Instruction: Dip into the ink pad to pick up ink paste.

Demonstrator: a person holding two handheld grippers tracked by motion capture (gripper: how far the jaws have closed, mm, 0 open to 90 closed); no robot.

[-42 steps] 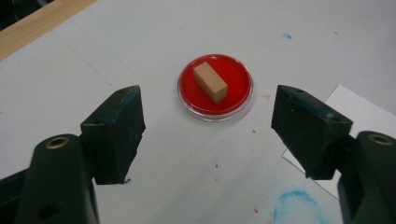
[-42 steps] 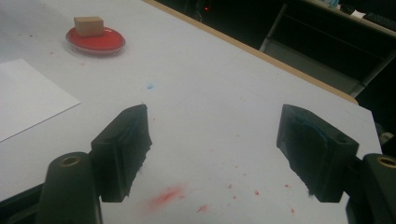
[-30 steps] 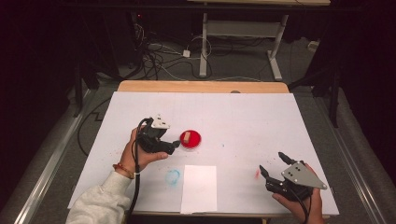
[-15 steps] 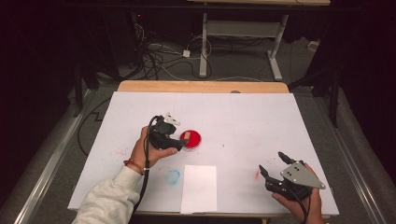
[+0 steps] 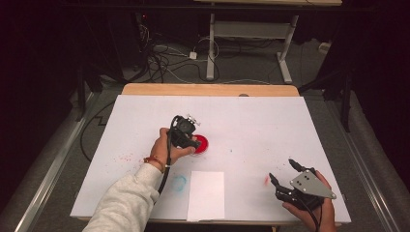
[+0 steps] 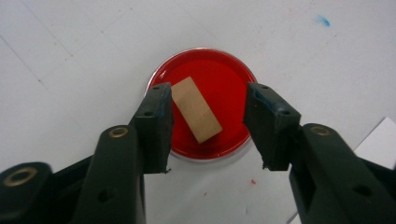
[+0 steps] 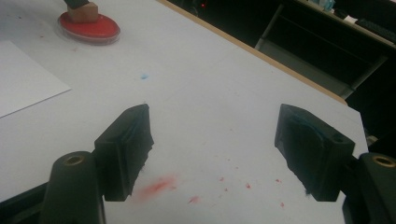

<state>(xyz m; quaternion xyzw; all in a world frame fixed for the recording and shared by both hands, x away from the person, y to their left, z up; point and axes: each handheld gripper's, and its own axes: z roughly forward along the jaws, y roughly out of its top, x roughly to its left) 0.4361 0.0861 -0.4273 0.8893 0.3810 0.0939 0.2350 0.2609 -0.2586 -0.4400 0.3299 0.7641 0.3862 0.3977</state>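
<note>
The tabletop (image 5: 251,121), covered in white, carried a sheet of paper (image 5: 206,195) near my edge and, left of centre, a shallow round dish (image 6: 233,70) of red paint. A small tan block (image 6: 196,109) lay in the dish, on the paint.

My left tool (image 5: 189,137) was over that dish, pointing down at it. In the left gripper view the block lay between the two jaws: the left jaw stood against, or just beside, the block's upper corner, and the right jaw stood apart from it, with red paint showing in the gap. The jaws had just been closing, about half shut, with the block between them and not yet clamped. I judged the left tool not to have hold of it.

The relation that governed the grasp was the block's long axis. It ran diagonally across the jaw gap, from upper left to lower right, not square to the pads (image 6: 161,121). I judged that further closing would catch the block corner to corner and could turn it in the paint, unless the wrist rolled to set the pads flat on its long sides.

My right tool (image 5: 287,176) rested near the right front corner, well apart from the dish, jaws wide and empty, above a red smear (image 7: 156,185). The left tool was by far the nearer.
</note>
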